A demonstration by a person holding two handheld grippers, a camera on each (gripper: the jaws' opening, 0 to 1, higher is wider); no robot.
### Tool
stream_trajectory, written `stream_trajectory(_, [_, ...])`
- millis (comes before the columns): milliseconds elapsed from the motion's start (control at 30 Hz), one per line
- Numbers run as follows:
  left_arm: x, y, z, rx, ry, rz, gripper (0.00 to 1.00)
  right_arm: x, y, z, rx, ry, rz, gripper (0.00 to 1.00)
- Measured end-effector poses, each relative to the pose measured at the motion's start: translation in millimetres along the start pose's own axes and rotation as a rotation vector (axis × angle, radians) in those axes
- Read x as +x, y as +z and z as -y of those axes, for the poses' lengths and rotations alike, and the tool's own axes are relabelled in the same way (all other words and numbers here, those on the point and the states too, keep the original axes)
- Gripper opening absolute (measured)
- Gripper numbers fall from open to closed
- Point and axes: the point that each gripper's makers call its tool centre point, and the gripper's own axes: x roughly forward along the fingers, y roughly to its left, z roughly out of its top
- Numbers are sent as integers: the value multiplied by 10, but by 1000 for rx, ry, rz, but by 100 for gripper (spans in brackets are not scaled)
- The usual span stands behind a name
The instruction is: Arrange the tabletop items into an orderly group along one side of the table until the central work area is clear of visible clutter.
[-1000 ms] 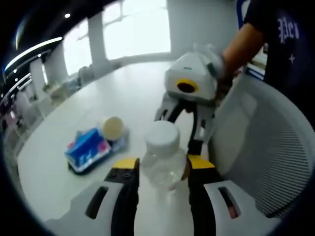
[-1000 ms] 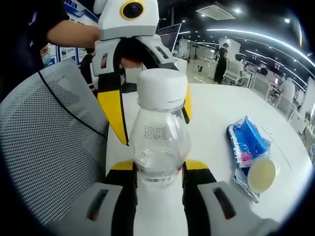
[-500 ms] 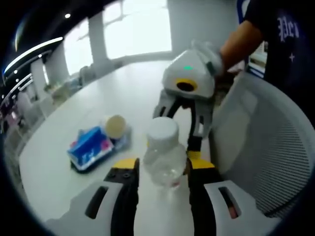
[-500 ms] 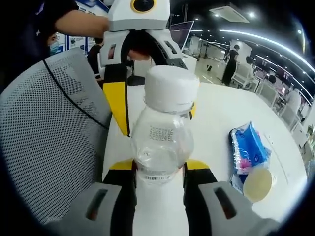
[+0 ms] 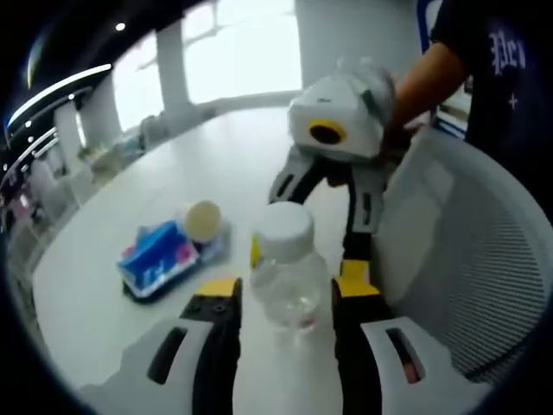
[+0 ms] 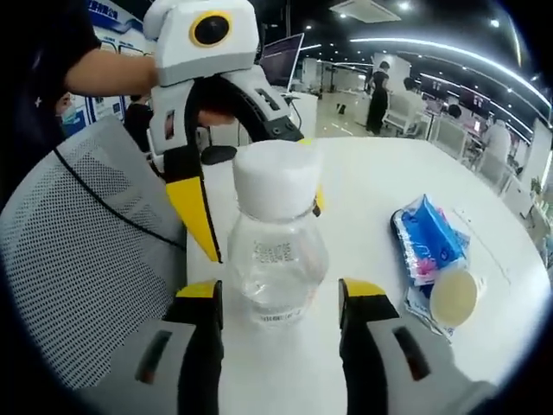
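Two grippers flank the clear bottle (image 6: 276,246) on the white table (image 6: 389,199). The right gripper (image 6: 281,298) and left gripper (image 5: 281,298) stand spread, clear of it. A blue tissue pack (image 6: 425,239) lies well aside.

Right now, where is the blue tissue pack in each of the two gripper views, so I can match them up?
Left gripper view: the blue tissue pack lies left of centre on the white table, left of the clear bottle.
Right gripper view: the pack lies at the right, right of the bottle.
Shared landmark: the round cream lid, right beside the pack.
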Motion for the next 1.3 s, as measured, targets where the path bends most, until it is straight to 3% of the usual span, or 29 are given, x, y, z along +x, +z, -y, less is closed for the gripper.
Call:
stream_trajectory(167, [25,-21,7,-2,3,-2,40,-88,-18,2,24,-27,-6,63])
stream_trajectory(667, [131,-50,11,-24,24,-1,46,-568,-56,142,188,-230,5,90])
stream_trajectory(1000, [247,-74,-9,-26,3,-18,46,-841,-69,228,274,-342,42,99])
stream_trajectory(1300, [349,-98,1,-7,-37,-32,46,-1049,-141,209,269,-409,38,100])
